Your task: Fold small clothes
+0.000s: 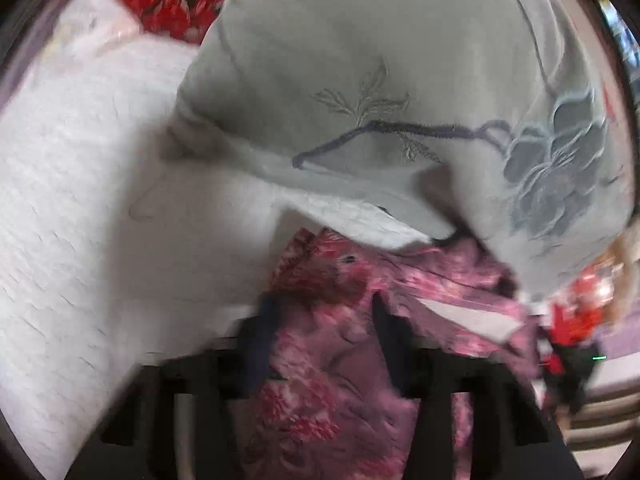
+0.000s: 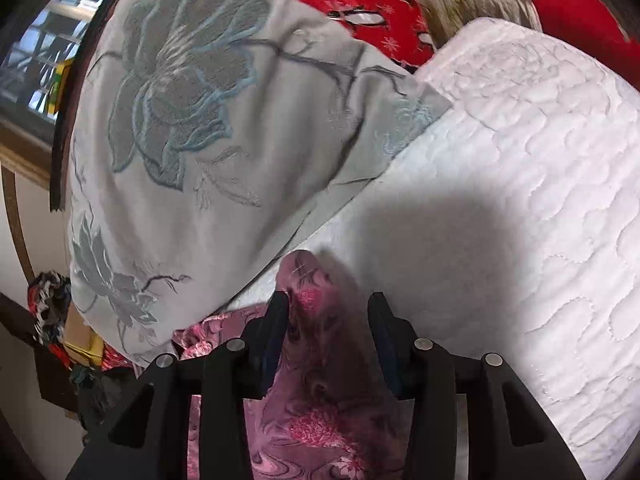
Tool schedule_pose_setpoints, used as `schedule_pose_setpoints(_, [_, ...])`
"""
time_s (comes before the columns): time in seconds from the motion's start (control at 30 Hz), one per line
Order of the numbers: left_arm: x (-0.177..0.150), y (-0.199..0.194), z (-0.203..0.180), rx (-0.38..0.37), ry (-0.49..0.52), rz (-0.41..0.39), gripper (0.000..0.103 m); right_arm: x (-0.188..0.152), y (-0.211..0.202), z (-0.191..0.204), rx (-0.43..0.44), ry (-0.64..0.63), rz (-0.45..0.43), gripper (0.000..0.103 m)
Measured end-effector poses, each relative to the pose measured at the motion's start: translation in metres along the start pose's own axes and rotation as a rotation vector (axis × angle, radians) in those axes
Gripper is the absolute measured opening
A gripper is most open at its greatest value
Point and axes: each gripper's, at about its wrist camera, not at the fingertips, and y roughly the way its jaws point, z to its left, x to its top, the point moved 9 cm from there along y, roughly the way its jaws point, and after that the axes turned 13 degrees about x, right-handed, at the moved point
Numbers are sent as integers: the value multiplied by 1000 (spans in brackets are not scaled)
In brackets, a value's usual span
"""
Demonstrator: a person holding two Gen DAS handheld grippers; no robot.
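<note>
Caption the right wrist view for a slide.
Right gripper straddles a pink patterned garment on a white quilt, beside a grey floral pillow.

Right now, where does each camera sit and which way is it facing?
Left wrist: on the left tongs, angled down at the pink patterned garment on the white quilt; only black fingers show.
Right wrist: on the right tongs, looking down over the same garment; only its fingers show.
Shared: garment, quilt, grey floral pillow.
</note>
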Motion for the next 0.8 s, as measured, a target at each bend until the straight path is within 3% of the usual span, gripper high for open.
schedule_pose_setpoints(0.03, [3, -2, -5, 15, 34, -28, 5, 1, 1, 6, 20, -23, -2, 10])
schedule_pose_setpoints(0.07, [7, -7, -5, 20, 24, -56, 5, 4, -1, 15, 37, -54, -6, 3])
schedule_pose_setpoints(0.2, [22, -14, 3, -16, -78, -103, 5, 27, -22, 43, 103, -128, -118, 2])
schedule_pose_setpoints(0.27, [21, 4, 16, 8, -143, -59, 5, 37, -24, 35, 98, -77, -157, 2])
schedule_pose_setpoints(0.37, [11, 30, 34, -1, -258, 42, 7, 30, -6, 0, -23, 7, -99, 1])
schedule_pose_setpoints(0.47, [10, 24, 46, -81, -359, 49, 9, 20, -7, -25, -145, 42, -77, 7])
schedule_pose_setpoints(0.53, [9, 7, 50, -79, -356, 18, 8, 23, -22, -13, -91, 17, -142, 7])
schedule_pose_setpoints(0.6, [2, -14, 44, -83, -326, -22, 8, 23, -25, 14, 3, -37, -148, 7])
schedule_pose_setpoints(0.67, [-14, -36, 32, -81, -297, -47, 9, 13, -7, 53, 75, -126, -61, 9])
schedule_pose_setpoints(0.73, [-41, -50, 14, -89, -286, -78, 21, -8, 26, 89, 83, -221, 71, 22])
schedule_pose_setpoints(0.8, [-65, -60, 9, -79, -279, -112, 25, -38, 63, 122, 78, -320, 186, 32])
